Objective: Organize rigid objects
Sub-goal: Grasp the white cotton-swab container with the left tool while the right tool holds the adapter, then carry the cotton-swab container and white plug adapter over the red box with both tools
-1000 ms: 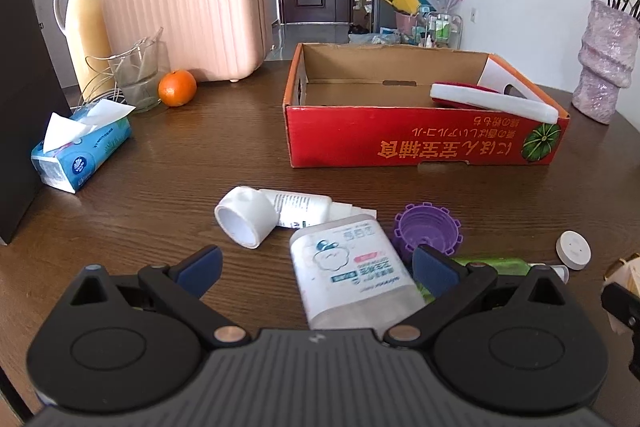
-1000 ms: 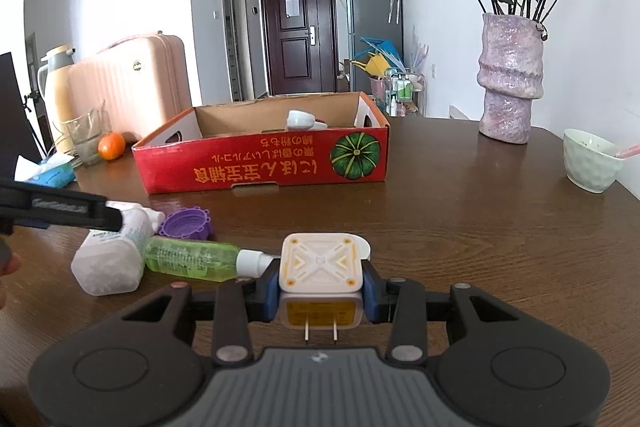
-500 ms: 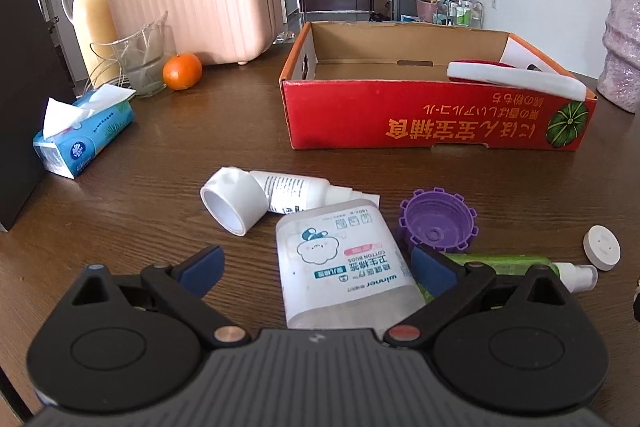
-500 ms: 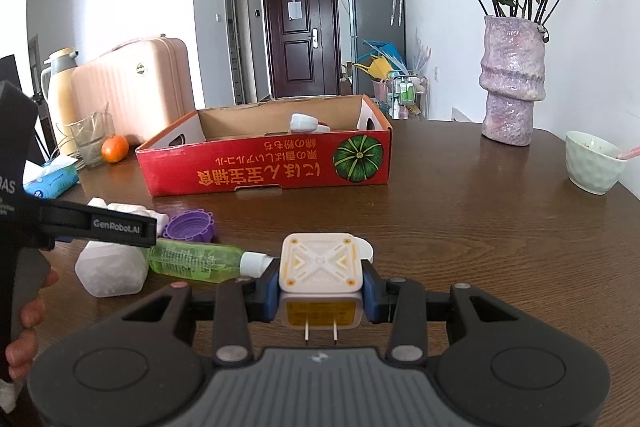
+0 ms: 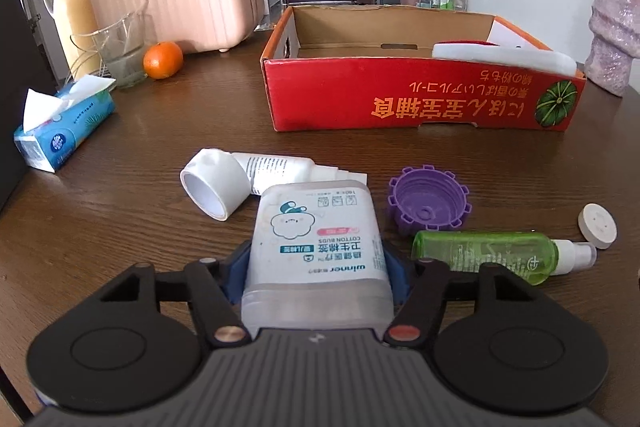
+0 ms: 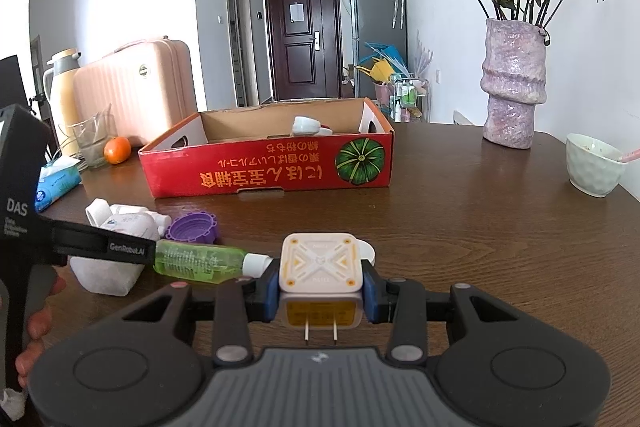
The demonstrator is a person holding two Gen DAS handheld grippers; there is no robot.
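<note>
We are clamping the left gripper (image 5: pixel 318 263) on the cotton bud box (image 5: pixel 316 239) lying on the table and gripping the charger plug (image 6: pixel 322 285) in the right gripper (image 6: pixel 322 293) — both, we judge, needing lifting into the red carton (image 5: pixel 420 103) beyond.

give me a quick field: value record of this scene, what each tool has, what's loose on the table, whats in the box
left tool: shut on cotton bud box
right tool: shut on plug adapter, prongs toward the camera
loose on table: white tube, purple cap, green spray bottle, small white disc
cardboard box: open top, a white and red item inside at its right end
bystanders: orange, tissue pack, vase, bowl
</note>
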